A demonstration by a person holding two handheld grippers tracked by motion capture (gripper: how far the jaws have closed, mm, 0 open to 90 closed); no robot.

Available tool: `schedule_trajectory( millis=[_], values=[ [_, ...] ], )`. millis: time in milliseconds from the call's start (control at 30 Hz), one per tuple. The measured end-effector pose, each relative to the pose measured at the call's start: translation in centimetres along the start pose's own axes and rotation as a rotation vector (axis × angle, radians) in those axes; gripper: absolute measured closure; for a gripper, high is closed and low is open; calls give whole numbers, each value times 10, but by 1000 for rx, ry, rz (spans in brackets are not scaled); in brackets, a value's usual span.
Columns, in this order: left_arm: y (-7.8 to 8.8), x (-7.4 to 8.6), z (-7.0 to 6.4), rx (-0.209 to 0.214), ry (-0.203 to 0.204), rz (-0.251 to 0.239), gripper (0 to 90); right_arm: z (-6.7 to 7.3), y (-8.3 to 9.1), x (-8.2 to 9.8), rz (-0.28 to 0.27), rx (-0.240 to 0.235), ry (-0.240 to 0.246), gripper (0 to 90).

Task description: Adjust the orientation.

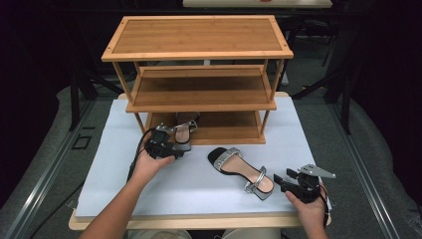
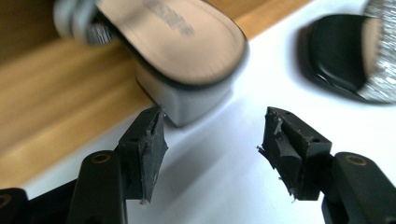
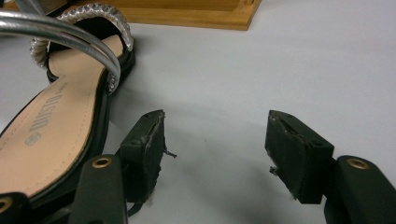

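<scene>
A: Sandals were seen in two places. One sandal (image 1: 183,132) lay at the front of the bottom shelf (image 1: 234,130) of the wooden rack (image 1: 196,52), its heel hanging over the shelf edge toward the white mat (image 1: 119,174). The other sandal (image 1: 241,172) lay flat on the mat, well in front of the rack, toe toward the rack and heel toward the person.

B: Where was the left gripper (image 1: 169,144) found?

A: It was held just behind the heel of the sandal on the shelf. In the left gripper view that heel (image 2: 196,100) was seen just beyond the jaws, and one jaw tip was placed right against the grey heel block; whether it truly touched could not be told through the blur. The jaws were spread, and nothing was pinched between them.

B: And the right gripper (image 1: 283,181)?

A: It was held near the front right of the mat, just beside the heel end of the sandal on the mat. In the right gripper view its jaws were spread over bare mat, with the insole (image 3: 51,135) and silver strap (image 3: 70,32) lying beside one jaw. No grip was seen there; the pads were kept clear of the shoe.

B: Was the rack loaded otherwise?

A: Only the one sandal was seen on it.
</scene>
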State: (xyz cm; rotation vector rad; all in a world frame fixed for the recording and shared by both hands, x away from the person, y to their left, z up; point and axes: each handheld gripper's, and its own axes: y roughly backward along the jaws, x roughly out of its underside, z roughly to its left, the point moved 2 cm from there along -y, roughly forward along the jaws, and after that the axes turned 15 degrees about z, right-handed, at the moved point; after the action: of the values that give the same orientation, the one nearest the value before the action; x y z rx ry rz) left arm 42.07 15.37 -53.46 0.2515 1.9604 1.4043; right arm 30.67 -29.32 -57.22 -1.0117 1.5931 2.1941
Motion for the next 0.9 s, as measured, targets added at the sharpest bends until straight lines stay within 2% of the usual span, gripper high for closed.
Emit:
schedule_trajectory(
  millis=[100, 267, 333, 400, 433, 500, 533, 567, 633, 700, 733, 767, 800, 833, 900],
  values=[
    [9, 27, -9, 39, -21, -17, 404, 3, 3, -3, -16, 16, 17, 356],
    [25, 69, -15, 30, -17, -42, 407, 10, 17, -11, -27, 15, 43, 343],
    [30, 84, -13, 31, -1, -52, 406, 15, 23, -17, -35, 11, 64, 344],
    [33, 96, -10, 26, 15, -66, 406, 19, 29, -24, -25, -18, 95, 360],
    [35, 101, -8, 15, 13, -73, 406, 23, 32, -29, -21, -8, 103, 362],
    [37, 108, -4, 12, 33, -97, 406, 29, 35, -36, -11, 1, 120, 366],
    [37, 113, -1, 16, 57, -113, 406, 31, 36, -39, -1, -9, 131, 366],
    [37, 119, 3, 38, 91, -113, 416, 37, 36, -48, 44, 6, 178, 365],
    [36, 121, 4, 37, 84, -102, 427, 39, 36, -52, 56, 5, 188, 360],
    [37, 122, 6, -6, 70, -90, 430, 43, 36, -63, 84, 5, 207, 345],
    [37, 122, 7, -6, 74, -85, 442, 45, 36, -68, 97, 14, 210, 339],
    [37, 121, 7, 1, 82, -85, 442, 46, 35, -73, 102, -14, 213, 334],
    [37, 120, 7, 4, 85, -86, 442, 48, 35, -79, 106, 6, 209, 332],
    [37, 120, 7, 0, 87, -81, 442, 50, 35, -84, 127, -8, 216, 331],
    [38, 120, 8, -10, 90, -73, 432, 54, 32, -93, 161, -4, 226, 330]
  ],
)
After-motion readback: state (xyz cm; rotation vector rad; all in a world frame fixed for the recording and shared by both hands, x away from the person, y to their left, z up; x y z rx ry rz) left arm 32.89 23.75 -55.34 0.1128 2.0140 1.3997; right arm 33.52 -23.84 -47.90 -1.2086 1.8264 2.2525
